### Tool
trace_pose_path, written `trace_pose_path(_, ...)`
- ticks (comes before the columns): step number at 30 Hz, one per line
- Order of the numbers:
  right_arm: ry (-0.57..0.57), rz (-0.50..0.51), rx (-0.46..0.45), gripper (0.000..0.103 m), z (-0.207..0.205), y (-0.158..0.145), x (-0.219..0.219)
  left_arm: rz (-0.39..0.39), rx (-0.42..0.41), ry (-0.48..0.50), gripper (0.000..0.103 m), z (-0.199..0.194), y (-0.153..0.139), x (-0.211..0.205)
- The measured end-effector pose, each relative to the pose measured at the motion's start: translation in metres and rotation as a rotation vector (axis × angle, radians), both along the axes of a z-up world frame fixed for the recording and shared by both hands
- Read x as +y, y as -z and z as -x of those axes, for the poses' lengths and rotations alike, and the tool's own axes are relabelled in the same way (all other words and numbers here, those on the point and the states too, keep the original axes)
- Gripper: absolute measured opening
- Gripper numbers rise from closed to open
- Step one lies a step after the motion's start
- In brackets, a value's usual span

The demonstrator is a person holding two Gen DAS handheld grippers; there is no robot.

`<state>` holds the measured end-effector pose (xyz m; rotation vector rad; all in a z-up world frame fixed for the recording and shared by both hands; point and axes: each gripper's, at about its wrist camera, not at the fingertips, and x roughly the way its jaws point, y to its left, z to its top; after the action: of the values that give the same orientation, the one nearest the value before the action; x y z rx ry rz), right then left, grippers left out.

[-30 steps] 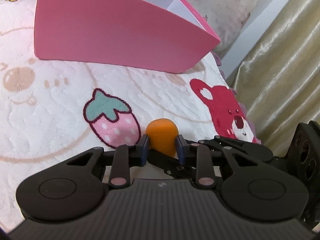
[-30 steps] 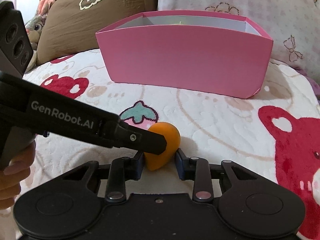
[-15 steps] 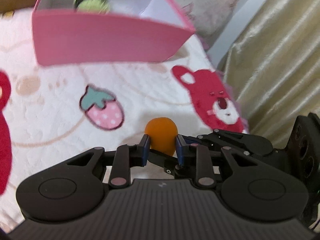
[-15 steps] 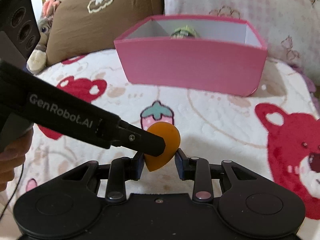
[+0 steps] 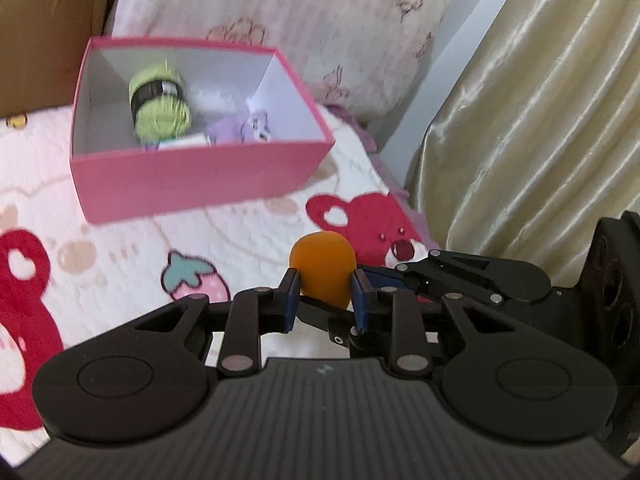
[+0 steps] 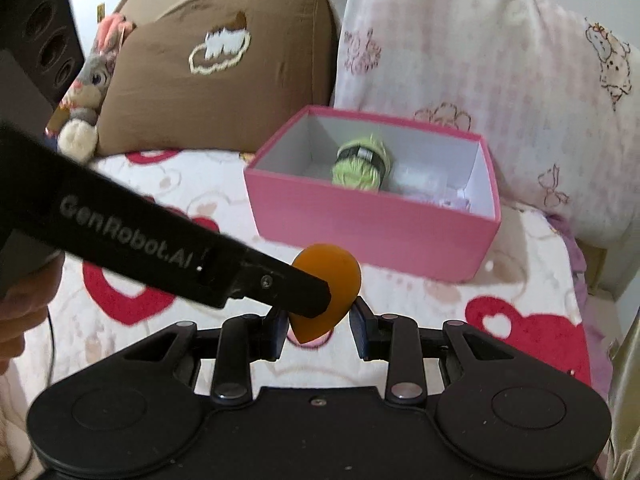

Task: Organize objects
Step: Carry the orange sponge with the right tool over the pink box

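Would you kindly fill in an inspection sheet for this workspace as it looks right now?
Surface: bedspread printed with red bears and strawberries.
Job's things: orange sponge, teardrop-shaped, held off the bedspread; open pink box beyond it holds a green yarn ball and a purple item, too blurred to identify.
Clutter: nothing seen on the bedspread besides the box.
Grippers: left gripper shut on the sponge; right gripper closed around the sponge's pointed end; the two cross at it.
Cables: thin dark cord near the hand at the left edge.
Surroundings: brown pillow, pink patterned pillow, plush rabbit, gold curtain.
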<state>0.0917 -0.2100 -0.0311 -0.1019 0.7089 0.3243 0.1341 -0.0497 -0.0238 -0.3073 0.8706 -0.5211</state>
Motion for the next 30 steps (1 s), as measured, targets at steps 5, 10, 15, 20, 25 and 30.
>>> trace_pose_path(5,-0.018,-0.047,0.006,0.037,-0.011,-0.023,-0.004,-0.020,-0.024,-0.002,0.026,-0.005,-0.027,0.003)
trace_pose_path(10,-0.032,-0.062,0.004,0.037,-0.024,-0.043,-0.005,-0.024,-0.059,-0.006,0.026,-0.012,-0.045,0.006)
trace_pose_path(15,-0.046,-0.031,-0.022,0.037,-0.043,-0.059,-0.005,-0.030,-0.063,-0.005,0.026,-0.034,-0.065,0.009)
trace_pose_path(20,-0.046,-0.027,-0.015,0.037,-0.077,-0.065,-0.007,-0.002,-0.037,-0.036,0.026,-0.068,-0.070,0.017)
trace_pose_path(25,-0.037,-0.037,0.025,0.037,-0.122,-0.059,-0.015,0.065,0.002,-0.082,0.027,-0.108,-0.056,0.028)
trace_pose_path(30,-0.037,-0.049,0.073,0.037,-0.166,-0.041,-0.018,0.101,0.090,-0.128,0.027,-0.152,-0.037,0.038)
